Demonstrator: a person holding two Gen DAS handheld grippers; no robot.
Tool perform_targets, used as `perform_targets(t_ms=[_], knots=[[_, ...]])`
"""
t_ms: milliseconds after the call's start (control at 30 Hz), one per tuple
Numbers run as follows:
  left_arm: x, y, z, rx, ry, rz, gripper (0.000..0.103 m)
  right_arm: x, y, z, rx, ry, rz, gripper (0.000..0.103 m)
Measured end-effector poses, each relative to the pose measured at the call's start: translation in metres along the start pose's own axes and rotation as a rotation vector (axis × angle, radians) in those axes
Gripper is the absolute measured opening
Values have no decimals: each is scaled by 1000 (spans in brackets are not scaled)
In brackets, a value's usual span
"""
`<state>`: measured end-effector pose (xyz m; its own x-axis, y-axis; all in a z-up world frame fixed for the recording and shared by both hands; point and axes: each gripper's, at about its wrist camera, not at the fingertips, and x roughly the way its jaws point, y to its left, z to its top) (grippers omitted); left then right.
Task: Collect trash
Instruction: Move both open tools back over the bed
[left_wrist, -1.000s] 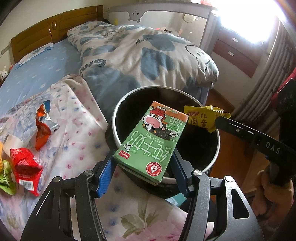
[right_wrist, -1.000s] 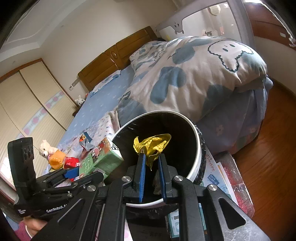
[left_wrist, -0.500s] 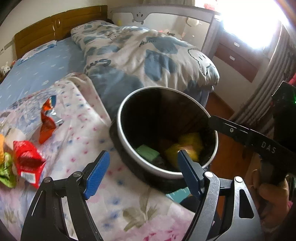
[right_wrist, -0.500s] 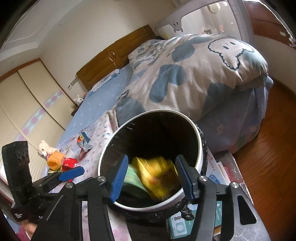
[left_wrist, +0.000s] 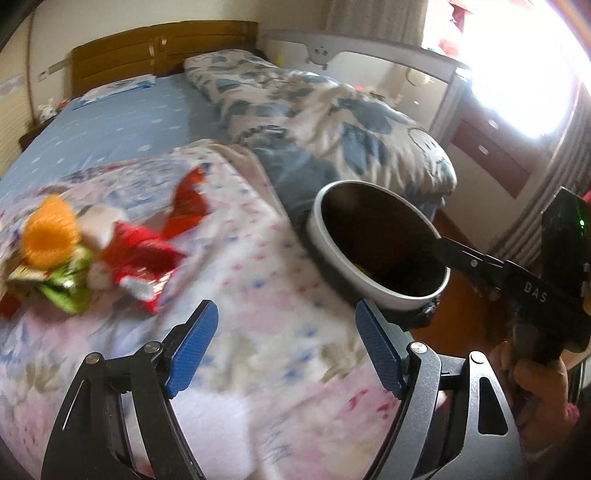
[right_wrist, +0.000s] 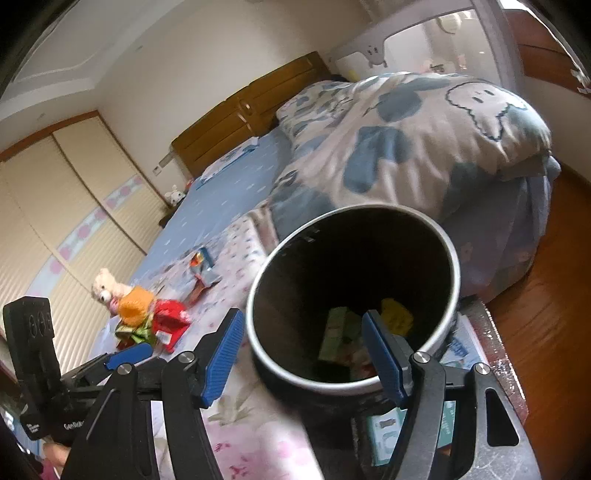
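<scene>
A white-rimmed black bin stands beside the bed; a green milk carton and a yellow wrapper lie at its bottom. My right gripper hovers over the bin's near rim, its jaws opening with nothing held between them. My left gripper is open and empty above the floral blanket, left of the bin. Ahead on its left lie a red wrapper, a green wrapper and a red-orange foil wrapper.
An orange and white plush toy sits among the wrappers. A bunched blue-patterned duvet lies behind the bin. A grey crib rail and wooden floor are at the right. A person's hand holds the right gripper.
Both grippers opened: the green carton and the yellow wrapper dropped into the bin. The left gripper swung left, away from the bin and towards the wrappers on the blanket.
</scene>
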<state>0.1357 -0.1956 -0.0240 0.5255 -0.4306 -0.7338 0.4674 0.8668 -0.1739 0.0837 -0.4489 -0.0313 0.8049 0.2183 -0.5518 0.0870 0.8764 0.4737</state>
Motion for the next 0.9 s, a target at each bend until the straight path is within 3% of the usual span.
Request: perform_targets(t_ms=[567,733,900], knots=[[-46,111,-48,-203,-16,120,79,31,81,-50,-81,112,111,70],[-57,121,-60,-224,-14,122,79,41,102,-61,-113,143,139,70],[-65,123,-74,-239,1,63,80,44,110,-62,-120,144,147,70]])
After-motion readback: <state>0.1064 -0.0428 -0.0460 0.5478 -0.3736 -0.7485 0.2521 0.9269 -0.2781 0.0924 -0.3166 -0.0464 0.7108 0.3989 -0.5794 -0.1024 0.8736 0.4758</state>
